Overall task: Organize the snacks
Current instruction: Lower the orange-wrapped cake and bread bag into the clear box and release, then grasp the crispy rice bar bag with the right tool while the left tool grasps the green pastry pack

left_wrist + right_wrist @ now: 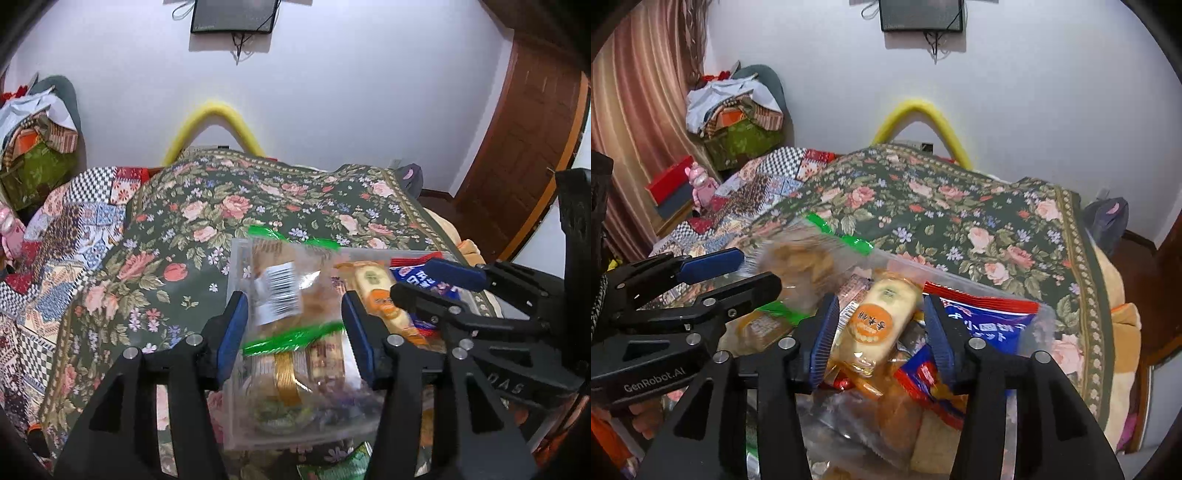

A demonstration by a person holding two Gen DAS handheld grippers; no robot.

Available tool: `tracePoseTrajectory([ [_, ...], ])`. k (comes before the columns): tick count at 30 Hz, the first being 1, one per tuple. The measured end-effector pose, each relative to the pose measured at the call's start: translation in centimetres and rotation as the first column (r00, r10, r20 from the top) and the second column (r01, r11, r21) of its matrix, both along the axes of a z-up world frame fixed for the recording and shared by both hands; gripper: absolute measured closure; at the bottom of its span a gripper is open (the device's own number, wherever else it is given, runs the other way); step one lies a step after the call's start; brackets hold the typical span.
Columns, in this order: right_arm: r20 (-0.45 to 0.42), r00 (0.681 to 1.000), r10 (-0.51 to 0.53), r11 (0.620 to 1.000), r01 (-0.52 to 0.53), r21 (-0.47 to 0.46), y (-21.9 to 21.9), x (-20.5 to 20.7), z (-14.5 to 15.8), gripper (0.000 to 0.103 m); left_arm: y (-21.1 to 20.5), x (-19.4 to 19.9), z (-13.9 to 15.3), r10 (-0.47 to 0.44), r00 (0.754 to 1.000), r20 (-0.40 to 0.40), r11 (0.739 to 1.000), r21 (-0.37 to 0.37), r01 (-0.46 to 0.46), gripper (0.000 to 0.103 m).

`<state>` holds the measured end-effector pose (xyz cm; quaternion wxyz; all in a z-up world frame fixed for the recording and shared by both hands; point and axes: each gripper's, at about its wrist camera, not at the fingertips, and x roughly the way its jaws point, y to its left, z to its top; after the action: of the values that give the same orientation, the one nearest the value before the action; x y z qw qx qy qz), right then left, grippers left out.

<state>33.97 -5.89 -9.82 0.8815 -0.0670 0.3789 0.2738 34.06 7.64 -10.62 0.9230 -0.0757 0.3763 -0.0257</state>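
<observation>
Clear plastic box, rectangular and thin-walled, sits on a dark green floral bedspread and is filled with packaged snacks. Box contents seen from the left wrist: a gold-striped wrapped biscuit pack lying low in the box, a round clear pack with greenish contents at the near end, a cream rice-cracker packet with an orange round label along the right side, and a red, white and blue foil bag at the far right corner.

Left gripper: jaws apart, blue ribbed pads on either side of a transparent cracker bag. Bag has bright green sealed strips at both ends and a white barcode sticker; it is motion-blurred above the box. Whether the pads touch it cannot be told.

Right gripper: jaws apart, straddling the cream rice-cracker packet, which is glossy, rounded and lies tilted on top of the heap. Contact with the pads is unclear. Just right of it lies the crinkled foil bag with blue Japanese lettering. Orange and red wrappers fill the gaps beneath.

Patchwork quilt lies left of the bedspread; a yellow foam-like arch stands against the white wall.
</observation>
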Motion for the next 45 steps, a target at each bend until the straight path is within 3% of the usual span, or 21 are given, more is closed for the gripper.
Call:
tracePoseTrajectory([
  [6, 0.040, 0.999, 0.006, 0.999, -0.008, 0.045, -1.7, -2.5, 1.6, 0.053, -0.3, -3.2, 1.8, -0.027, 0.999, 0.037, 1.000, 0.011, 0.026, 0.049],
  [12, 0.062, 0.998, 0.021, 0.997, -0.025, 0.071, -3.4, -5.6, 1.9, 0.049, -0.5, -6.3, 1.9, -0.051, 0.998, 0.026, 0.999, -0.005, 0.051, 0.046],
  [18, 0.067, 0.998, 0.017, 0.999, -0.020, 0.045, -4.4, -8.5, 0.2, 0.043, -1.5, -8.9, 0.0, -0.090, 0.996, -0.026, 0.996, -0.009, 0.090, 0.043],
  [26, -0.048, 0.999, -0.019, 0.998, 0.022, 0.058, -5.5, -9.9, -4.0, 0.041, -2.8, -10.9, -4.2, -0.125, 0.984, -0.129, 0.991, -0.064, 0.118, 0.042],
  [33, -0.137, 0.990, -0.018, 0.997, 0.029, 0.076, -4.9, -9.3, -6.5, 0.041, -3.9, -10.4, -8.0, -0.139, 0.965, -0.224, 0.988, -0.093, 0.120, 0.042],
  [38, -0.137, 0.990, -0.038, 0.995, 0.051, 0.091, -4.3, -8.7, -6.7, 0.041, -4.4, -9.7, -9.4, -0.155, 0.960, -0.232, 0.984, -0.126, 0.128, 0.041],
  [41, -0.137, 0.989, -0.048, 0.993, 0.063, 0.102, -3.9, -8.5, -6.8, 0.041, -4.8, -9.4, -9.9, -0.136, 0.966, -0.218, 0.989, -0.093, 0.118, 0.041],
  [43, -0.140, 0.989, -0.055, 0.992, 0.071, 0.109, -4.0, -8.4, -7.0, 0.053, -5.2, -9.3, -10.0, -0.133, 0.970, -0.202, 0.990, -0.067, 0.121, 0.042],
  [45, -0.150, 0.987, -0.057, 0.991, 0.074, 0.112, -4.1, -8.2, -7.3, 0.056, -5.3, -9.2, -10.1, -0.131, 0.974, -0.185, 0.991, -0.056, 0.123, 0.045],
])
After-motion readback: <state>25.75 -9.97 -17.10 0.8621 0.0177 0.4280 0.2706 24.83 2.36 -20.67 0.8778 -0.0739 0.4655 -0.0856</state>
